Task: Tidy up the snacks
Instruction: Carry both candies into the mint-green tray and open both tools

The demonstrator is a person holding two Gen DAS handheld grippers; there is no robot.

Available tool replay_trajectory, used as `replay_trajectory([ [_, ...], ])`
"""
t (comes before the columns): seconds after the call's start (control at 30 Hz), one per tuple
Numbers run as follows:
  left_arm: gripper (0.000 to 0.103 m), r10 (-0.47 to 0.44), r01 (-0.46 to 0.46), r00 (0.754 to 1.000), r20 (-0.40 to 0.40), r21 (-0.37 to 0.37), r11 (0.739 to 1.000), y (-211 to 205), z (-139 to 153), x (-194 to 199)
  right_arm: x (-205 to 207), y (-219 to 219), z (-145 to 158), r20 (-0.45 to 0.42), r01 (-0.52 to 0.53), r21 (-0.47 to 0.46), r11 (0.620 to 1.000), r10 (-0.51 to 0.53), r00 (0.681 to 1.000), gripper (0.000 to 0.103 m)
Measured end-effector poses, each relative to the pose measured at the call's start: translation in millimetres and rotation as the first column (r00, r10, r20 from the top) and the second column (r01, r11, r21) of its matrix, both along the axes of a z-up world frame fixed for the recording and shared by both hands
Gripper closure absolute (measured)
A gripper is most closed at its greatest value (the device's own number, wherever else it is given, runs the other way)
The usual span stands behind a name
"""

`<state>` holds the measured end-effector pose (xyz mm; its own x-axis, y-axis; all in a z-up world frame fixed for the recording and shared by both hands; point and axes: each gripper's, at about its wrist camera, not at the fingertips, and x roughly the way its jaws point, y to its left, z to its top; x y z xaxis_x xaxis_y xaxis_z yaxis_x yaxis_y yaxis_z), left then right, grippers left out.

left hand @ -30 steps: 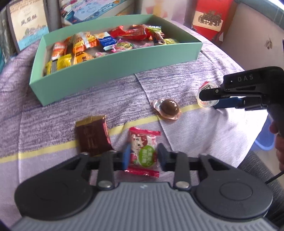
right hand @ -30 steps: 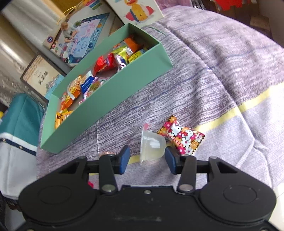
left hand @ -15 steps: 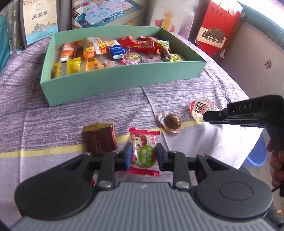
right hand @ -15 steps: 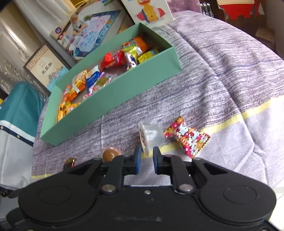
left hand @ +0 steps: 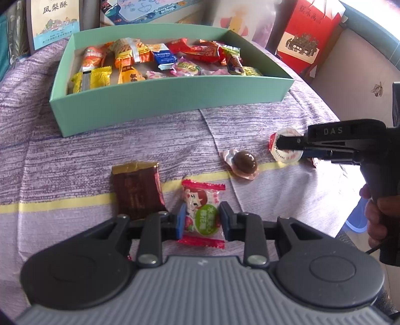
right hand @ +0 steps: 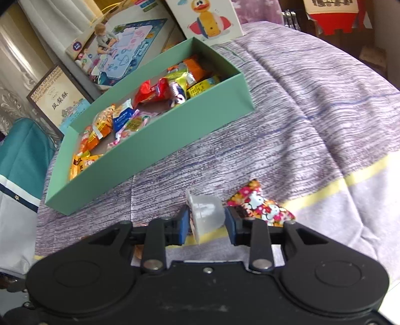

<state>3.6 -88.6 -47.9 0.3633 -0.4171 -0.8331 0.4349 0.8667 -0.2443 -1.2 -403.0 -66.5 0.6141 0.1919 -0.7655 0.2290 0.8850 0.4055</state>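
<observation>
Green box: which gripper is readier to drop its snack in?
Left. The left gripper is shut on the red-and-green candy, facing the green box. The right gripper has jaws that have just been opening around the jelly cup, grip unclear.

"DAS" stands on the right tool [left hand: 287, 147] at 3 o'clock; "风梨酥" stands on the framed box [left hand: 53, 22] at 11 o'clock.

A red-edged candy [left hand: 202, 215] lies low in the frame's centre, beside a brown packet [left hand: 137, 190]. The clear jelly cup [right hand: 206, 212], tipped on its side, sits bottom centre. The green box [left hand: 160, 100] of snacks fills the upper frame.
</observation>
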Motion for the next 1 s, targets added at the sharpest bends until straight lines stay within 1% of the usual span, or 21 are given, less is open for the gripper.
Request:
replay_trajectory([
  [0.13, 0.073, -0.020, 0.020, 1.000, 0.016, 0.020, 1.000, -6.5, -0.5, 0.6, 6.2, 9.7, 3.5, -0.013, -0.031, -0.074, 0.997, 0.030, 0.999, 0.074],
  [0.2, 0.075, -0.029, 0.028, 0.999, 0.027, 0.026, 0.999, -9.9, 0.1, 1.0, 7.1, 13.1, 6.5, -0.020, -0.041, -0.081, 0.996, 0.040, 0.999, 0.076],
  [0.3, 0.077, -0.015, 0.015, 0.999, 0.043, -0.002, 1.000, -8.5, 4.6, 3.9, 6.7, 11.1, 14.7, -0.007, -0.038, -0.060, 0.997, 0.037, 0.999, 0.076],
  [0.4, 0.077, 0.010, -0.008, 0.998, 0.056, -0.035, 0.999, -2.9, 14.2, 11.4, 6.3, 1.3, 25.7, 0.009, -0.008, -0.005, 1.000, 0.008, 1.000, 0.076],
  [0.53, 0.077, 0.070, -0.061, 0.994, 0.083, -0.105, 0.993, 13.4, 38.2, 30.1, 17.4, -0.3, 50.0, 0.052, -0.008, 0.054, 0.998, 0.005, 0.999, 0.076],
  [0.63, 0.077, 0.122, -0.102, 0.983, 0.136, -0.142, 0.985, 26.9, 59.5, 54.3, 39.0, 12.3, 64.1, 0.079, -0.053, 0.072, 0.996, 0.047, 0.996, 0.076],
  [0.7, 0.077, 0.158, -0.134, 0.973, 0.165, -0.147, 0.980, 34.7, 68.1, 74.4, 60.6, 25.2, 69.5, 0.084, -0.086, 0.086, 0.993, 0.078, 0.993, 0.076],
  [0.77, 0.077, 0.192, -0.167, 0.965, 0.177, -0.147, 0.975, 42.0, 72.4, 97.3, 81.4, 41.9, 73.2, 0.090, -0.119, 0.085, 0.989, 0.111, 0.990, 0.076],
  [0.9, 0.077, 0.246, -0.226, 0.958, 0.148, -0.139, 0.964, 54.5, 65.2, 143.1, 121.4, 72.7, 73.3, 0.087, -0.168, 0.083, 0.982, 0.161, 0.983, 0.076],
  [1.0, 0.077, 0.262, -0.247, 0.957, 0.123, -0.126, 0.961, 55.7, 56.5, 169.6, 149.1, 94.8, 67.1, 0.063, -0.192, 0.072, 0.979, 0.188, 0.980, 0.076],
])
